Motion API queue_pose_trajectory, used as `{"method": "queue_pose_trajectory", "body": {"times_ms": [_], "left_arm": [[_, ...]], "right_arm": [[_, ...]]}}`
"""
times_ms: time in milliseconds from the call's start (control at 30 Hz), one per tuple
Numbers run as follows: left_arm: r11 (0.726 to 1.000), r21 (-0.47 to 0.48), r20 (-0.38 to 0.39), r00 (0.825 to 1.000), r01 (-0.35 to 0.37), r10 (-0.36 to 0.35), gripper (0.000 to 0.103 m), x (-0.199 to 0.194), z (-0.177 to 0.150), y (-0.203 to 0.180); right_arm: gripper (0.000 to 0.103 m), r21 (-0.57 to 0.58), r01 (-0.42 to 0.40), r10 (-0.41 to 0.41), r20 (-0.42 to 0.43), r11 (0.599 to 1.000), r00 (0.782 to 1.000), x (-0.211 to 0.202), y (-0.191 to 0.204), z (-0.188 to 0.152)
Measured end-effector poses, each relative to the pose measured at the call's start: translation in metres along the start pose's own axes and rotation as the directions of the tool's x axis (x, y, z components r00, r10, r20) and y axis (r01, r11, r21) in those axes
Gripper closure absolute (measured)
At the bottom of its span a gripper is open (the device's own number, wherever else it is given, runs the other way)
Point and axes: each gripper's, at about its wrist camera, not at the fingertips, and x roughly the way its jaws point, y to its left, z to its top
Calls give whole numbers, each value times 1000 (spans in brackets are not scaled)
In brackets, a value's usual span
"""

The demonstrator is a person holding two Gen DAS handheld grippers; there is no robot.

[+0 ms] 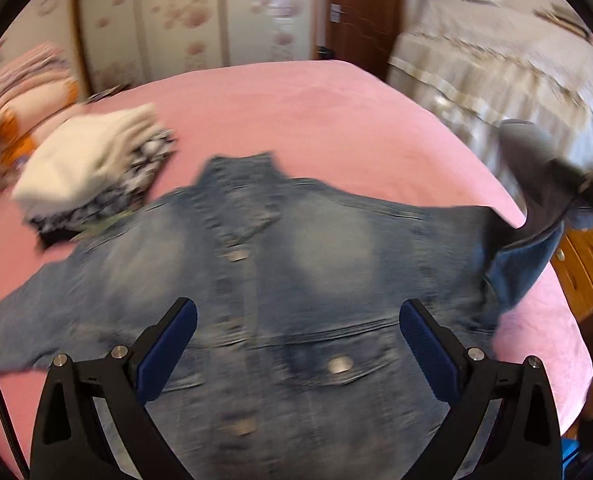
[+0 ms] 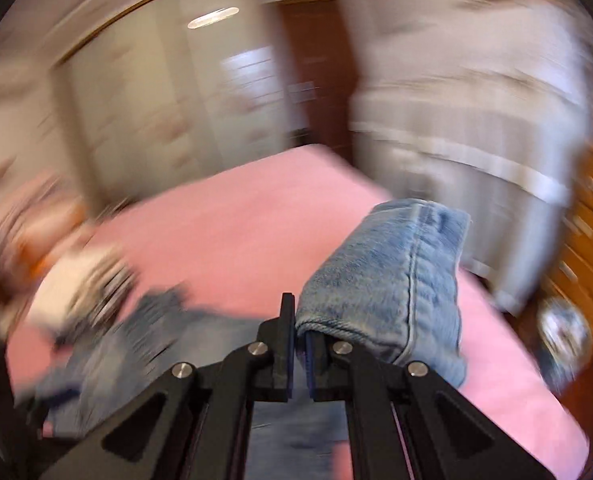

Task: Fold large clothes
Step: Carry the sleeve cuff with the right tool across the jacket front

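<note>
Two tongs work over a denim jacket (image 1: 264,280) spread front-up on the pink bed (image 1: 296,104): the left tongs (image 1: 296,344) gape wide above its lower front, holding nothing, while the right tongs (image 2: 299,344) are pinched onto the jacket's sleeve cuff (image 2: 392,280), lifted near the bed's right edge. Bare pink sheet lies beyond the collar, a stack of folded clothes (image 1: 96,164) sits just left of the jacket's shoulder, and no writing is legible.

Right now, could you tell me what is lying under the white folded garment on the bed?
Under the white folded garment a black-and-white patterned piece sticks out, stacked on the pink bed. Anything further beneath is covered.
</note>
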Motion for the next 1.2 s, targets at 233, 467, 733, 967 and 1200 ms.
{"method": "queue_pose_trajectory", "body": {"times_ms": [233,467,733,967,1200], "left_arm": [[991,-126,-120,992,-50,34,2,18,-37,90],[972,-186,-218,959,142,-181,2,56,-64,98],[875,-370,-234,881,311,-412,2,102,-74,94],[835,-434,-192,871,338,-452,2,124,-74,94],[862,-385,-156,897,330,-413,49,126,-60,86]], "right_arm": [[92,-260,-280,185,-338,924,923,63,128,-88],[60,-220,-273,152,-447,936,881,68,132,-150],[60,-23,-194,166,-428,981,888,39,90,-159],[60,97,-184,208,-426,978,881,34,76,-166],[60,103,-179,206,-441,978,874,40,78,-173]]}}
